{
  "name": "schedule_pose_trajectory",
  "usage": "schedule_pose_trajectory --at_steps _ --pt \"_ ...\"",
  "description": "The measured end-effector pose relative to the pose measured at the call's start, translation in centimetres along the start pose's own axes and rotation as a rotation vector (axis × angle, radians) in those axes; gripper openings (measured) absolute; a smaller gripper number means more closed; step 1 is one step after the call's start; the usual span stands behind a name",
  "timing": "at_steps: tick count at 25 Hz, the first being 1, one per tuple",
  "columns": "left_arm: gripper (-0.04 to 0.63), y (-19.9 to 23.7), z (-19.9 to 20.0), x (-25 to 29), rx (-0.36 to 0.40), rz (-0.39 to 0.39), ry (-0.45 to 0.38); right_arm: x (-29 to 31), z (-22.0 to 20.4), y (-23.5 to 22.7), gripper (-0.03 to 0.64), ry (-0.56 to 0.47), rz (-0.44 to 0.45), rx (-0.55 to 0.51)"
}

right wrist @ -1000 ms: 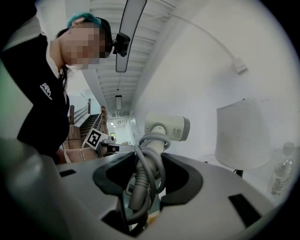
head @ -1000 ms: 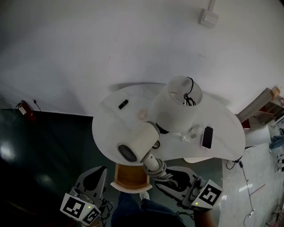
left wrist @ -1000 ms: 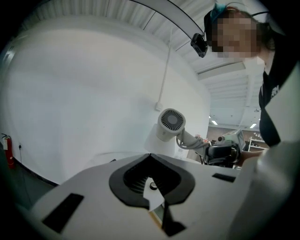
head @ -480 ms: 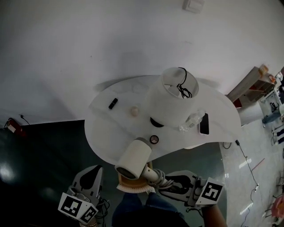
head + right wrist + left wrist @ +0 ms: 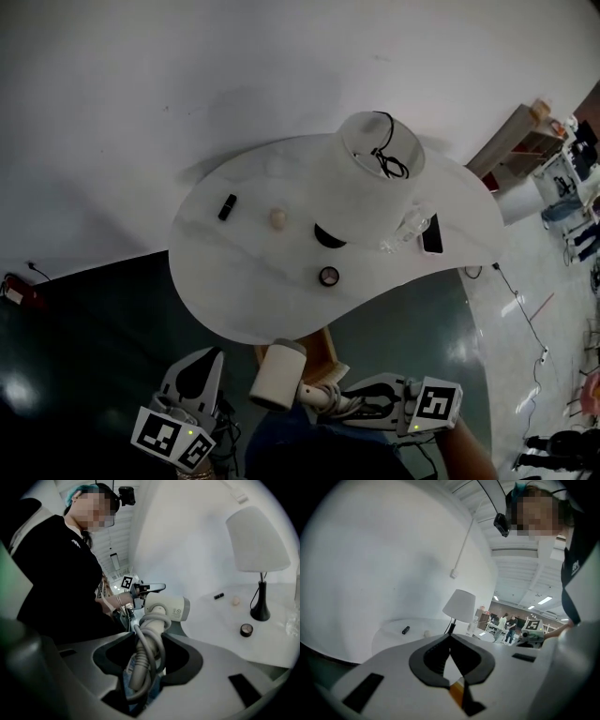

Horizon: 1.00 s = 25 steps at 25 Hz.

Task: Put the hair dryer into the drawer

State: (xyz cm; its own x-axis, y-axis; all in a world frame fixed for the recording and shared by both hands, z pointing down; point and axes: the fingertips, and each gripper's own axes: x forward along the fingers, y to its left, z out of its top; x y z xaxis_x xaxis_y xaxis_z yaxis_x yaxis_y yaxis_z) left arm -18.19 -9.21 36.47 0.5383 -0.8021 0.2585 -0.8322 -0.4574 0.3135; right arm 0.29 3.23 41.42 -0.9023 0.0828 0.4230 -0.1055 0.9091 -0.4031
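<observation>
The cream hair dryer (image 5: 278,375) hangs just off the white table's (image 5: 244,281) near edge, its barrel covering most of the wooden drawer (image 5: 326,349) beneath. My right gripper (image 5: 323,398) is shut on the dryer's handle, which has the grey cord wound around it. In the right gripper view the handle (image 5: 147,653) runs between the jaws up to the barrel (image 5: 166,607). My left gripper (image 5: 192,380) hovers to the left of the dryer, apart from it. In the left gripper view its tips (image 5: 450,637) meet with nothing between them.
On the table stand a white-shaded lamp (image 5: 375,187), a dark phone (image 5: 430,234), crumpled clear plastic (image 5: 403,234), a small round tin (image 5: 328,276), a pale ball (image 5: 278,218) and a small black stick (image 5: 227,207). The dark green floor (image 5: 84,337) lies to the left.
The right gripper has brought the hair dryer down from over the tabletop to below the table's near edge, in front of the drawer. The left gripper has sunk slightly.
</observation>
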Motion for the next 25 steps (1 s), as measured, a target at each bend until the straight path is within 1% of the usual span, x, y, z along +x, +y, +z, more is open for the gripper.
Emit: schedule_pose_trajectory --at_steps 4,7,10,13,16,20,25 --pt "0.015 0.8 -1.1 0.1 -0.016 -0.024 0.017 1.8 -3.0 0.0 0.193 0.053 0.001 0.033" --pt "0.015 1.2 -2.0 -0.2 -0.025 -0.035 0.025 2.8 -5.0 0.0 0.193 0.073 0.002 0.071" --pt "0.015 1.4 -3.1 -0.4 -0.037 -0.045 0.039 3.3 -6.2 -0.1 0.193 0.106 -0.016 0.109" --pt "0.015 1.2 -4.8 -0.5 -0.035 -0.054 0.076 3.8 -7.2 -0.4 0.193 0.108 -0.022 0.127" --pt "0.015 1.0 -6.6 -0.4 -0.046 -0.059 0.116 4.1 -7.9 -0.7 0.193 0.125 -0.006 0.14" --pt "0.015 0.6 -8.7 0.2 -0.068 -0.067 0.16 4.5 -8.7 -1.4 0.193 0.177 0.033 0.137" --pt "0.015 -0.6 -10.8 1.7 -0.04 -0.093 0.228 4.9 -9.4 -2.5 0.193 0.249 0.081 0.111"
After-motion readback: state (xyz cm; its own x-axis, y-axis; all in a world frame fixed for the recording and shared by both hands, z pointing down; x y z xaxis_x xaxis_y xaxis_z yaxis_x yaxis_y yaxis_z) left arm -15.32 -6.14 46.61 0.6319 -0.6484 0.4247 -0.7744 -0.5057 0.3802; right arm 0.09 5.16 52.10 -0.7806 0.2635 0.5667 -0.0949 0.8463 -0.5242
